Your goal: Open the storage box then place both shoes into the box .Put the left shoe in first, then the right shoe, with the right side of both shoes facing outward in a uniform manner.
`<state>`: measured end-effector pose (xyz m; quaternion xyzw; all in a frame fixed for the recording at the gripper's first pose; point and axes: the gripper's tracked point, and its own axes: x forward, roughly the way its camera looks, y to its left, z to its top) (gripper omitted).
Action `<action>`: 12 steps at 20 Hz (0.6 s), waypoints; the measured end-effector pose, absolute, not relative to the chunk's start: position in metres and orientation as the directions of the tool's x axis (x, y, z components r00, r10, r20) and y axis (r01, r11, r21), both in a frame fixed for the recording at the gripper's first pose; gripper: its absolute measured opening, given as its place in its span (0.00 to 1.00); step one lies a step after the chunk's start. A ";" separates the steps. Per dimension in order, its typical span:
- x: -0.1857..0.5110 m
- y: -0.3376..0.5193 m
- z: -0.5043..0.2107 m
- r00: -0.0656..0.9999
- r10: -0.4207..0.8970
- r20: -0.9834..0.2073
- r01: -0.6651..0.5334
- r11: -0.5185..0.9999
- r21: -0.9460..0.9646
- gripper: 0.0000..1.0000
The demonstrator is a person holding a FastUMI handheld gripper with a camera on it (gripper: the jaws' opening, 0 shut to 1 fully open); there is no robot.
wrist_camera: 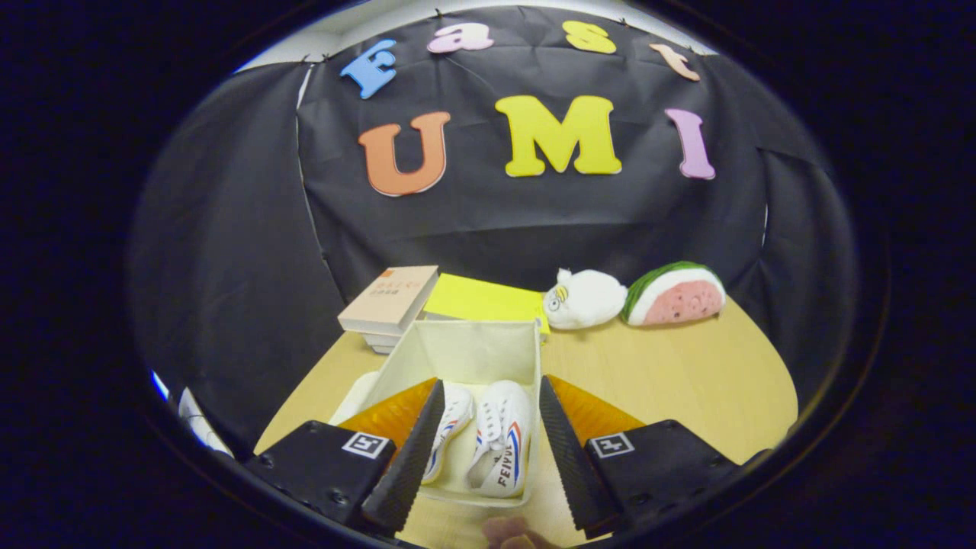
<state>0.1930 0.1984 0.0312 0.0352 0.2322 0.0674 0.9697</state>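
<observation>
An open cream fabric storage box [465, 347] stands on the wooden table [671, 389] just ahead of my fingers. Two white sneakers with red and blue stripes lie inside it side by side: one shoe [451, 427] close to my left finger, the other shoe [503, 446] toward the middle. My gripper [488, 438] is open, held above the box's near end, with its fingers [415, 450] spread about as wide as the box and nothing pressed between them. The box's lid [358, 393] appears to lie flat at its left side, partly hidden by my left finger.
Behind the box lie a small stack of books [389, 301] and a yellow sheet [484, 299]. To the right at the back sit a white plush toy [585, 299] and a watermelon-slice plush [675, 293]. A fingertip of a person's hand [507, 531] shows below my fingers.
</observation>
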 end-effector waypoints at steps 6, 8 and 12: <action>0.149 0.161 0.074 0.968 0.046 -0.245 -0.042 0.999 0.022 1.00; 0.131 0.143 0.085 0.985 -0.001 -0.171 0.003 1.000 0.007 1.00; 0.102 0.105 0.086 0.995 -0.093 -0.043 0.093 0.996 -0.003 1.00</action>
